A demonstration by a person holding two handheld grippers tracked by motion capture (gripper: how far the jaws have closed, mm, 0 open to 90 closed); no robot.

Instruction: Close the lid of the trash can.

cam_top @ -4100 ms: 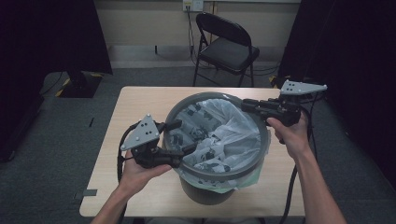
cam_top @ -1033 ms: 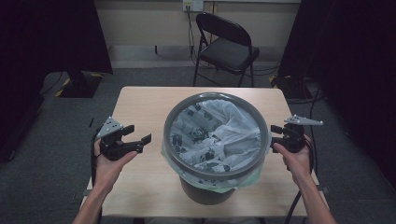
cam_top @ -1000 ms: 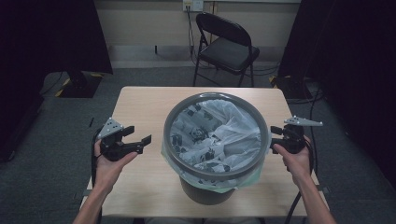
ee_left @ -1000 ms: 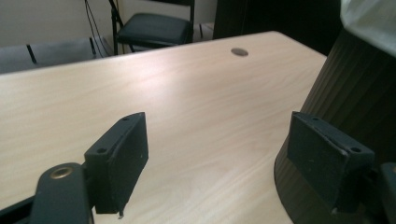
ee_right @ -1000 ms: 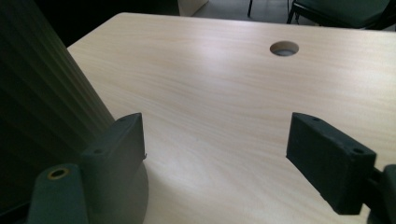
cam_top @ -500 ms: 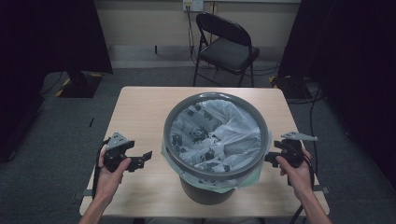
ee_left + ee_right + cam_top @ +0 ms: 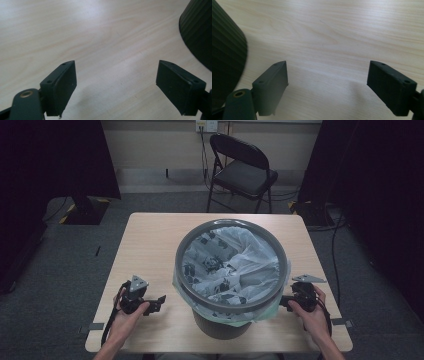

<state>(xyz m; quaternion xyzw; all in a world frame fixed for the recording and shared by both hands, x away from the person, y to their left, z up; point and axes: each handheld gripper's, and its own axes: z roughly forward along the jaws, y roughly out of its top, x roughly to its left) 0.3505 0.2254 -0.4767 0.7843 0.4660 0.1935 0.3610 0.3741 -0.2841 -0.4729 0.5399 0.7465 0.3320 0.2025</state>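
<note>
Bin (image 7: 231,270) sat mid-frame, liner (image 7: 235,265) folded over its rim | left tongs (image 7: 159,300) and right tongs (image 7: 283,303) flanked it low on table (image 7: 145,240), both released, holding nothing, probably job finished.

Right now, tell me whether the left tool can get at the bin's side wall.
Probably yes. The left tool is low over the table, jaws open and empty, and only bare wood lies between it and the bin.

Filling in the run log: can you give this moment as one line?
left tool: open, empty, beside bin | right tool: open, empty, beside bin | dark round plastic bin: white liner fitted, on table
</note>
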